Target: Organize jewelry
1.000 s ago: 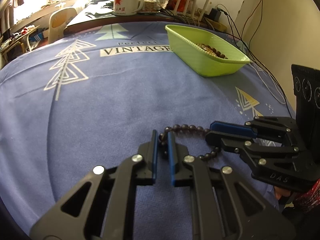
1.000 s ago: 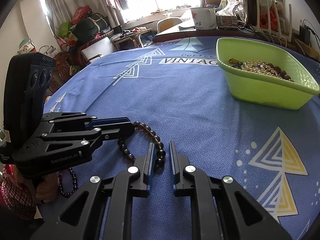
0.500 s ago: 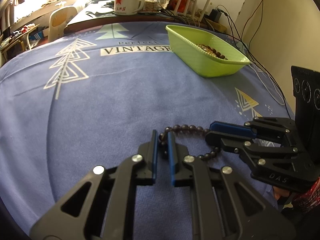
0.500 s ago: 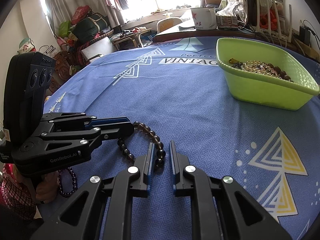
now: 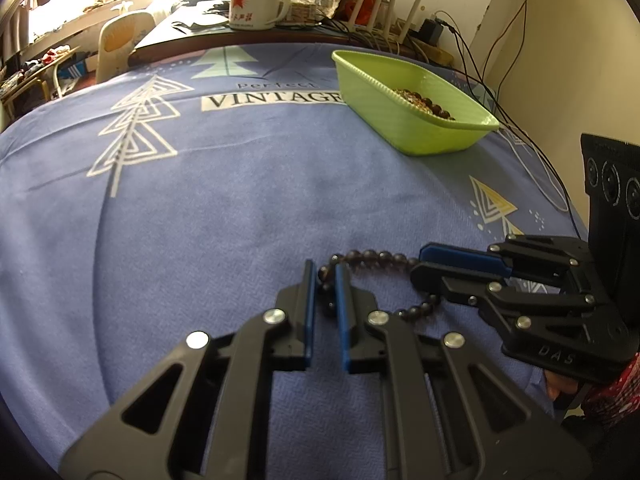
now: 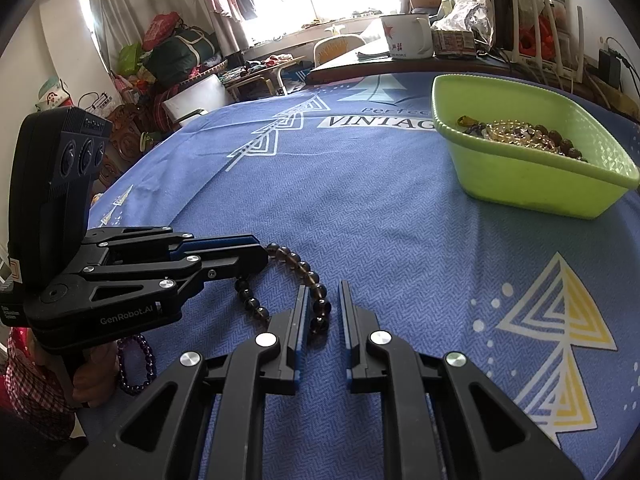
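A bracelet of dark brown round glassy beads (image 5: pixel 376 257) lies on the counter, on a blue cloth printed with white and yellow triangle trees (image 5: pixel 208 208). The left hand-held gripper (image 5: pixel 322 280) is clenched on one side of the loop, its blue-padded fingers (image 5: pixel 307 280) pressing a bead between them. The right hand-held gripper (image 6: pixel 322 300) reaches in from the other side; its fingers sit a little apart, released, with the near end of the bead string lying between them and close to the left finger. Well beyond both, a lime green rectangular plastic basket (image 6: pixel 528 184) stands on the cloth holding a heap of amber and dark beaded jewelry (image 6: pixel 520 138). A purple bead bracelet (image 6: pixel 138 364) hangs at the wrist behind the left tool.
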Tool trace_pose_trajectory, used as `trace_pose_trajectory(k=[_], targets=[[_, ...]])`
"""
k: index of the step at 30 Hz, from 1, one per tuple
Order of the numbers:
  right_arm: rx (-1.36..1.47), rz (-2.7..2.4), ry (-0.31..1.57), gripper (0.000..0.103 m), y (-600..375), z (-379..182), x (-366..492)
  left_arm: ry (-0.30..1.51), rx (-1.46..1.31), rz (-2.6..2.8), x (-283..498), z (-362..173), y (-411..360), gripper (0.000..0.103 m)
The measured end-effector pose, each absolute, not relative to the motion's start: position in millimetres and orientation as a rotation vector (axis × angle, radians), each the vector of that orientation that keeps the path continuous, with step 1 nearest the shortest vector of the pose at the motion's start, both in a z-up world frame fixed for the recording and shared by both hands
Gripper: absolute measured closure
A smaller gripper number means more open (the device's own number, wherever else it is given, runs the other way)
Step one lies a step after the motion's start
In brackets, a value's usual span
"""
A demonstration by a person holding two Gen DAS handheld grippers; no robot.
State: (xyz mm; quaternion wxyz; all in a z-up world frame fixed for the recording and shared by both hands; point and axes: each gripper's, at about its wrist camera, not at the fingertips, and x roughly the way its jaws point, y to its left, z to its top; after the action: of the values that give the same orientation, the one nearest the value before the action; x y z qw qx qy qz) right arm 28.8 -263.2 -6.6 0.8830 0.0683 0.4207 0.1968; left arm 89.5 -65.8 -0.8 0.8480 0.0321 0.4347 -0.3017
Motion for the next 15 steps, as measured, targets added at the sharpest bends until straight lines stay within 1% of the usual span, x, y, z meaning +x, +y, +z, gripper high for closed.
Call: trace_pose_trajectory(k=[15], targets=[[0.143, 0.411, 0.876, 0.103, -264.3, -6.8, 29.4, 0.915, 0.066, -0.636, 89.5, -1.0, -65.5, 0.093]])
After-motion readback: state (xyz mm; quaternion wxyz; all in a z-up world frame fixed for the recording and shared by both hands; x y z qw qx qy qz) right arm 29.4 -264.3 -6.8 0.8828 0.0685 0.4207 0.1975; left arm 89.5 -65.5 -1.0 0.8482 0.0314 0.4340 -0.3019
